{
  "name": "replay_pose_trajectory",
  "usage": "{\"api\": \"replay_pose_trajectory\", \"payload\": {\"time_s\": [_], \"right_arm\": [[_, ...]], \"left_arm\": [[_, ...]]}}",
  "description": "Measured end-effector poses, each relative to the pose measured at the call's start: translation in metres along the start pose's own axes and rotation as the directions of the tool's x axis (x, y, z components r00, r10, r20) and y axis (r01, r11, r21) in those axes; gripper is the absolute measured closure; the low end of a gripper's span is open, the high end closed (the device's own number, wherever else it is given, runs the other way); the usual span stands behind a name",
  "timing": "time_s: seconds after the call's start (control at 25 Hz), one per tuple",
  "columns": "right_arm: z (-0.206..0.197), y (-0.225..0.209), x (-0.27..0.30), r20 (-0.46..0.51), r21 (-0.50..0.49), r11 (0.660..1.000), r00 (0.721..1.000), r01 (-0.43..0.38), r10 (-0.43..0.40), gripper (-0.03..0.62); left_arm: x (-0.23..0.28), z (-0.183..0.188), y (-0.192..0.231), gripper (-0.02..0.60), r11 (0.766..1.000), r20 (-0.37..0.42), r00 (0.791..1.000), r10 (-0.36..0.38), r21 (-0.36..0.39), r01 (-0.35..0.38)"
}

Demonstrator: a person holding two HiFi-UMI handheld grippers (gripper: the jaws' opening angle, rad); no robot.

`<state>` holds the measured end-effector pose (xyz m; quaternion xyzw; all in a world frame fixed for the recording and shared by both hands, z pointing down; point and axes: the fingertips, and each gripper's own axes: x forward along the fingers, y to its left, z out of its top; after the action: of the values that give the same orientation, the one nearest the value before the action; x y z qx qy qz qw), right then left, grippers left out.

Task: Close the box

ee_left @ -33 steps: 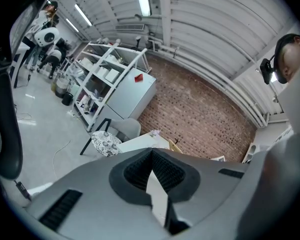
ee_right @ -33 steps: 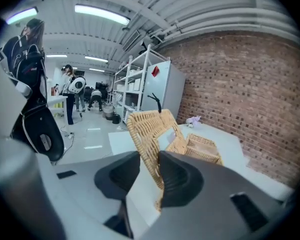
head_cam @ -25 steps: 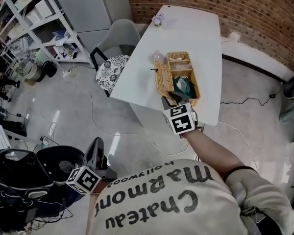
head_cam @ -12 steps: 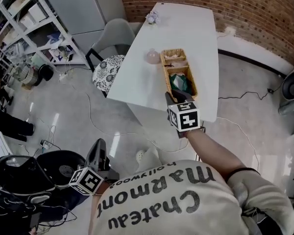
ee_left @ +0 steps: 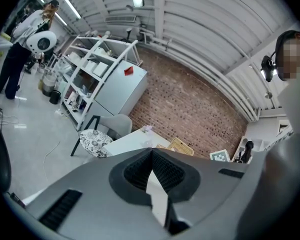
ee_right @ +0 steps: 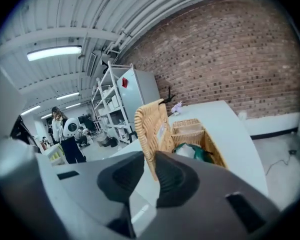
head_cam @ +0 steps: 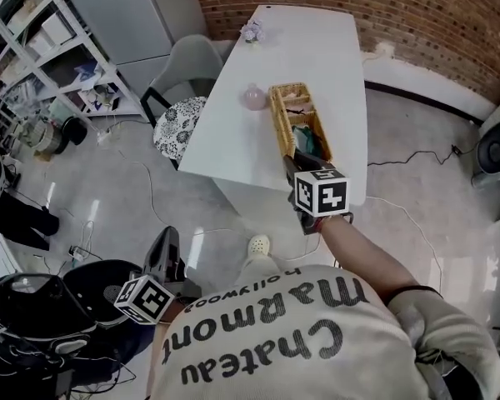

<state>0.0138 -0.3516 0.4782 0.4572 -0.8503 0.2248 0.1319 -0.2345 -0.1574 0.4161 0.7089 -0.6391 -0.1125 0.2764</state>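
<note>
While the right tool [ee_right: 150,161], jaws just closing, pinches the upright lid [ee_right: 152,126] of the box [ee_right: 202,136] on the surface [ee_right: 227,119], 1 thin-edge slip could drop it backward. Left tool [ee_left: 151,156]: closed, empty.

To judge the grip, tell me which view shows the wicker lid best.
Right gripper view: the lid stands upright and close in the right tool, whose jaws have just been closing on it. Head view shows the lid edge-on from above; left gripper view shows it small and far.
</note>
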Motion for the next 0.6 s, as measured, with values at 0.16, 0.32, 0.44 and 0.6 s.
{"api": "replay_pose_trajectory", "payload": {"time_s": [0.16,0.32,0.44,0.6], "right_arm": [[0.002,-0.003,-0.002,0.007,-0.012,1.000,1.000,0.005,-0.005,0.521],[0.003,-0.009,-0.004,0.020,-0.010,1.000,1.000,0.022,-0.022,0.534],[0.001,-0.018,-0.007,0.010,0.009,0.999,0.999,0.046,-0.046,0.536],[0.000,-0.030,-0.010,0.014,0.050,0.996,0.997,0.071,-0.071,0.522]], "left_arm": [[0.008,0.010,-0.005,0.580,0.999,0.003,1.000,-0.029,0.020,0.029],[0.012,0.009,0.000,0.580,0.999,-0.012,0.999,-0.032,0.018,0.033],[0.012,0.008,0.006,0.580,1.000,-0.020,1.000,-0.021,0.007,0.021],[0.019,0.013,0.008,0.580,1.000,-0.020,1.000,-0.024,0.007,0.024]]}}
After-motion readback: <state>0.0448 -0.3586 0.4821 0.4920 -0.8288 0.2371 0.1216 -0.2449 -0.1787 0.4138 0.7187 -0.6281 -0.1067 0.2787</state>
